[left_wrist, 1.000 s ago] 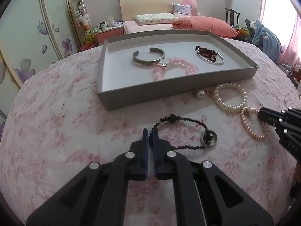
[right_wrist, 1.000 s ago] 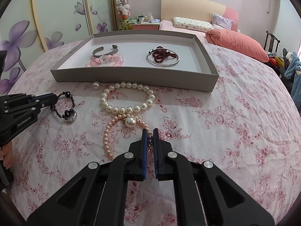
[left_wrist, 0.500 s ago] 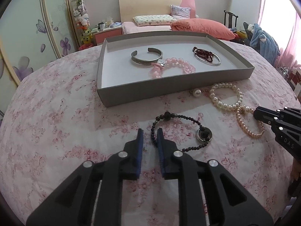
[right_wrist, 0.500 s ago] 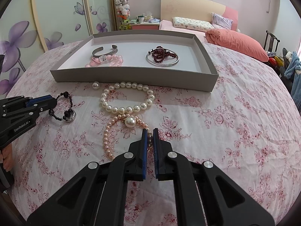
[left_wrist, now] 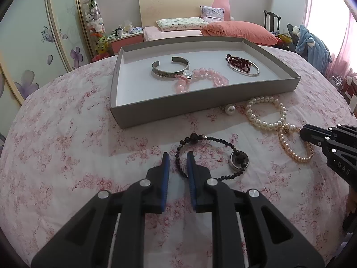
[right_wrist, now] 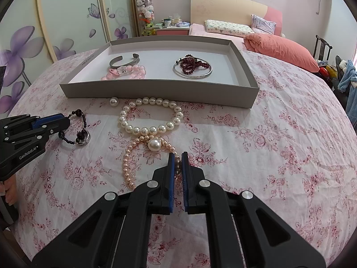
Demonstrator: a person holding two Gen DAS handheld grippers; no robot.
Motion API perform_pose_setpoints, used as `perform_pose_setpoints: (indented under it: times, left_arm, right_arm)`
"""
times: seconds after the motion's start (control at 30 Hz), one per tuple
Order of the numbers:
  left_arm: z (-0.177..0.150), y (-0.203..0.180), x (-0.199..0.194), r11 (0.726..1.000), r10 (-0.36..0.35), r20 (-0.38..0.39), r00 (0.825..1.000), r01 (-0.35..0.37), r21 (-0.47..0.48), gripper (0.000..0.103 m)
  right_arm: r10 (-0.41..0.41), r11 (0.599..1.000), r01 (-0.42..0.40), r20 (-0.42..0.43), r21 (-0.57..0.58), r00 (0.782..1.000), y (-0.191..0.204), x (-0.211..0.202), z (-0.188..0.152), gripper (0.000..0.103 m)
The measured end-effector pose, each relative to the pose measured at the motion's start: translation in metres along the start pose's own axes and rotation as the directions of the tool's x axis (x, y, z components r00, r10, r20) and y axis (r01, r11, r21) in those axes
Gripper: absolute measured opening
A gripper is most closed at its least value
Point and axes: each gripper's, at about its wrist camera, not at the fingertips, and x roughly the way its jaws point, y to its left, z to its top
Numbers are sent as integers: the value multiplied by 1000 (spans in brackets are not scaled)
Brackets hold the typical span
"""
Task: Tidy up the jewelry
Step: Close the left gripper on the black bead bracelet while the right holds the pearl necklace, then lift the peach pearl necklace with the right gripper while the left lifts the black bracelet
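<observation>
A black bead bracelet (left_wrist: pixel 214 140) with a ring charm lies on the floral cloth. One strand of it runs between the jaws of my left gripper (left_wrist: pixel 177 156), which stand slightly apart, so that gripper is open. My right gripper (right_wrist: pixel 177 155) is shut on the near strand of a peach pearl bracelet (right_wrist: pixel 126 167) with one large pearl. A white pearl bracelet (right_wrist: pixel 142 130) and a loose pearl (right_wrist: pixel 114 101) lie in front of the grey tray (right_wrist: pixel 156 93). Inside the tray are a silver cuff (left_wrist: pixel 170 69), a pink bead bracelet (left_wrist: pixel 200 78) and dark red beads on a silver bangle (left_wrist: pixel 243 67).
The round table wears a pink floral cloth (right_wrist: pixel 279 145) with bare room at its right. Behind it are a bed with an orange pillow (left_wrist: pixel 238 31), a flowered wardrobe (right_wrist: pixel 67 22) and a chair with clothes (left_wrist: pixel 312 47). A hand (right_wrist: pixel 9 192) holds the left gripper.
My left gripper's jaws have parted from their grip on the black bracelet's strand, which now lies loose between them. The right gripper stays shut on the peach pearls.
</observation>
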Motion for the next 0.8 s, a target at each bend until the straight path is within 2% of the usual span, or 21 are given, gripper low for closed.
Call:
perform_pose_setpoints:
  times: [0.43,0.47,0.57,0.6,0.8]
  left_arm:
    - [0,0,0,1000,1,0,1000,-1,2,17]
    - [0,0,0,1000,1,0,1000,-1,2,16]
    - [0,-5,0,1000,19,1,1000,-19,24,5]
    - [0,-7,0,999,29,2,1000,-29,34,5]
    - [3,-1,-6,999,-44,18,999,44,-13,4]
  right_arm:
    - [0,1000,0,0,0,1000,0,0,0,7]
    - [-1,1000,1,0,-1,1000,0,0,0,7]
    - [-15,1000,15,1,-13,1000,2,0,0,7]
    - [-19,1000,19,2,-17,1000,3,0,0,7]
    - [32,998,-32,11,47,999,-3,-2,7,6]
